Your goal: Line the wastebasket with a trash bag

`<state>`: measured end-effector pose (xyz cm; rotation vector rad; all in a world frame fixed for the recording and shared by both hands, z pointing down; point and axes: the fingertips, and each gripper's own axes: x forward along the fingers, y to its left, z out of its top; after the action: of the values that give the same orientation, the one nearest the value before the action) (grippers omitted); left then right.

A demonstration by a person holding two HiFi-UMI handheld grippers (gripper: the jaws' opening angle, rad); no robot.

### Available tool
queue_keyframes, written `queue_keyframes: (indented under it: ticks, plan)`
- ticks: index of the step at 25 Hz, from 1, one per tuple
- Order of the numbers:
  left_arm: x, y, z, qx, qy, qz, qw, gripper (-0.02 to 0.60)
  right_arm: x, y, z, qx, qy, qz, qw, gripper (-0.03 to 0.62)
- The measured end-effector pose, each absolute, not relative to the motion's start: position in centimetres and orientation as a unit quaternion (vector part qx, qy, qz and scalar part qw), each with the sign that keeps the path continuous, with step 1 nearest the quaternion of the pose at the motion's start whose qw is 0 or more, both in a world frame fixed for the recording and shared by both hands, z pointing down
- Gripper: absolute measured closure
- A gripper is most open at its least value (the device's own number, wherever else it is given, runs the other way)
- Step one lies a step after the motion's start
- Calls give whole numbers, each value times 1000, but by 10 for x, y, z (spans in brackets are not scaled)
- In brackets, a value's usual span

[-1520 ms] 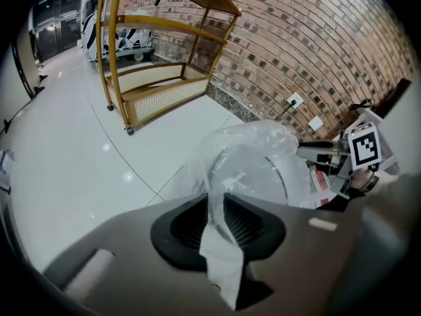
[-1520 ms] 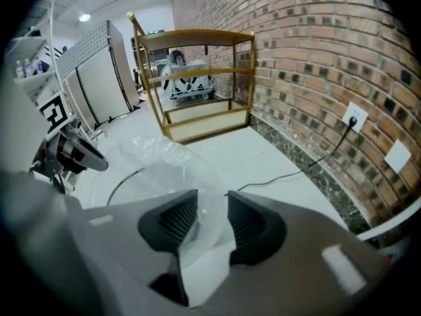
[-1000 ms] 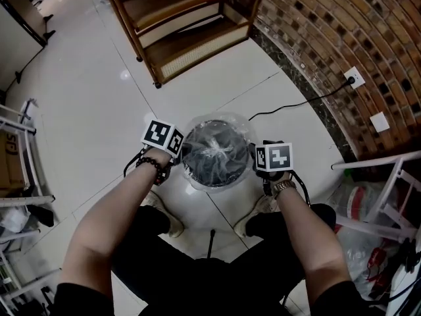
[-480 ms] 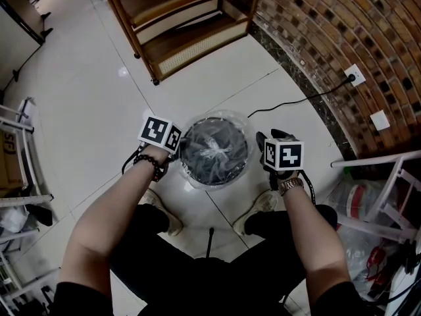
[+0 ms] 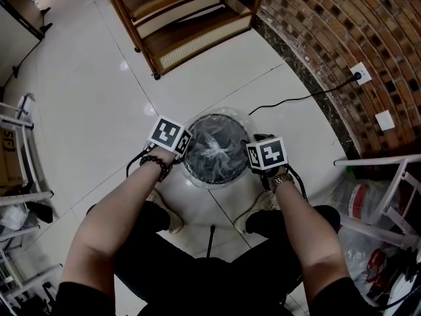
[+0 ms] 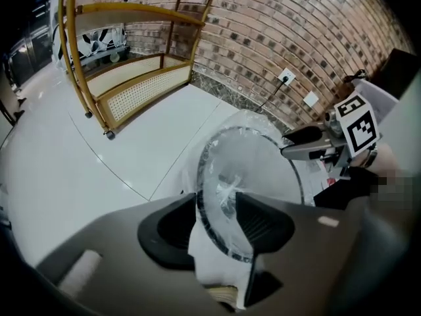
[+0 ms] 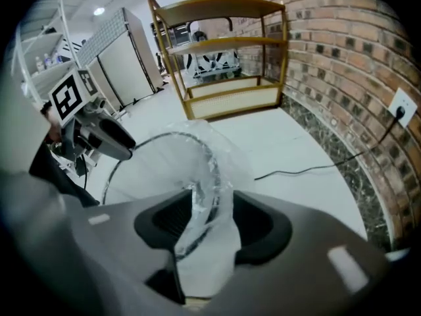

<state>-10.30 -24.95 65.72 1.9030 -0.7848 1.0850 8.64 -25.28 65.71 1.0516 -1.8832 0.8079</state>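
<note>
Head view: left gripper (image 5: 185, 152) at 9 o'clock of basket (image 5: 217, 178), right gripper (image 5: 254, 159) at 3. Both released, straddling rim and bag (image 5: 217, 147); left jaws just opened.

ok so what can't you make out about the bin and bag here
Wastebasket outer wall and base: head view looks straight down, so only the rim and inside show.
Whether the trash bag reaches the bottom: head view, crumpled shiny film hides it.
Black cord's near end: head view, it goes behind the wastebasket.
</note>
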Motion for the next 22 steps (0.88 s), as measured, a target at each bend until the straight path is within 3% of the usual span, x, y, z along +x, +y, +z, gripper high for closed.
queue_keyframes:
  ticks: [11, 16, 22]
  plan:
    - [-105, -249, 677, 744, -308, 439, 398, 383, 92, -248, 684, 421, -736, 352, 395, 448]
    - [-114, -255, 660, 752, -333, 436, 366, 320, 100, -253, 664, 440, -735, 346, 382, 345]
    - [-120, -251, 613, 768, -347, 419, 339, 310, 110, -259, 611, 478, -750, 293, 350, 333]
